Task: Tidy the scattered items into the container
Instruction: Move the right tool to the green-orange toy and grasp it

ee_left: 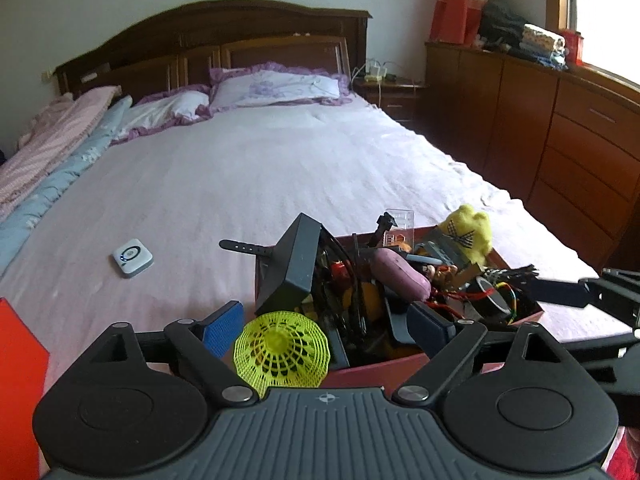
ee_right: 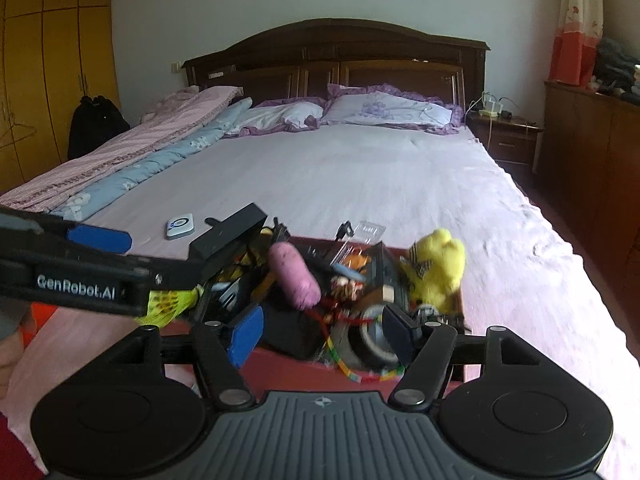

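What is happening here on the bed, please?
A person with a gripper in each hand is tidying small items into a red box on the bed. The box is already heaped full. The left gripper is open, with a yellow-green shuttlecock between its fingers at the box's near corner. The right gripper is open over the box's near edge. A small white device lies on the sheet outside the box.

We see open bedsheet (ee_left: pixel 280 168) beyond the overfilled red box (ee_left: pixel 372 368); a tilted black case (ee_left: pixel 294 268) and yellow plush (ee_left: pixel 472 232) block its top.
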A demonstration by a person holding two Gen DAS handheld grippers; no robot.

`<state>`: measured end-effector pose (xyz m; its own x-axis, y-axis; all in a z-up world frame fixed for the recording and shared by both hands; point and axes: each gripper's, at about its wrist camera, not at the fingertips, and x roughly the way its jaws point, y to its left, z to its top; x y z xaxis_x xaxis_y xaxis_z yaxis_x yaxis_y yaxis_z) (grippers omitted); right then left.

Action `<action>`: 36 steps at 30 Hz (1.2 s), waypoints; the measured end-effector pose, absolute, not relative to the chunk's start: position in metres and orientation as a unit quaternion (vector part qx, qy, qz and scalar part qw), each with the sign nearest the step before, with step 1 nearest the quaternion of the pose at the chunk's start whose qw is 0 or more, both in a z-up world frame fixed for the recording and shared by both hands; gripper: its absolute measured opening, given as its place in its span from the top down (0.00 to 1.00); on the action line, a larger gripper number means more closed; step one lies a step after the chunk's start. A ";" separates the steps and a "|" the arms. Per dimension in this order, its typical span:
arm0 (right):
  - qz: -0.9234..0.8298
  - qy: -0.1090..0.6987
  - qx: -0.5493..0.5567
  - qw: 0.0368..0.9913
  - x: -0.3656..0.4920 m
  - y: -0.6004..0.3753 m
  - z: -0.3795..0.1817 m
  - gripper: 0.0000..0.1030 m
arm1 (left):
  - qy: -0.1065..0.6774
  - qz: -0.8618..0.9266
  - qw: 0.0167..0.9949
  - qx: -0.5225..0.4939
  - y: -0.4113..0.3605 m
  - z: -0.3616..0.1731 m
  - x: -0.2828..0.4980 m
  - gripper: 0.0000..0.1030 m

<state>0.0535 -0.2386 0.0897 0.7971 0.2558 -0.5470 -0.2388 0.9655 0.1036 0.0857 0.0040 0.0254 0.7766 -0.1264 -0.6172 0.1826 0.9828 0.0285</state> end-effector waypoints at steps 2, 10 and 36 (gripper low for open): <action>0.136 0.294 0.015 0.946 0.041 -0.237 0.088 0.34 | 0.320 -0.080 0.943 0.042 0.005 0.027 0.076 0.14; 0.148 0.321 0.023 0.935 -0.004 -0.230 0.070 0.32 | 0.328 -0.077 0.941 0.038 0.010 0.019 0.027 0.10; 0.042 0.395 0.089 0.913 -0.052 -0.282 -0.007 0.26 | 0.425 -0.061 0.903 0.007 0.022 -0.059 -0.010 0.10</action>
<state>-0.0522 -0.2817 -0.0070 0.6836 0.1473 -0.7148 -0.0069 0.9807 0.1954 -0.0105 0.0220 -0.0592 0.6319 -0.1041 -0.7681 0.1160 0.9925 -0.0390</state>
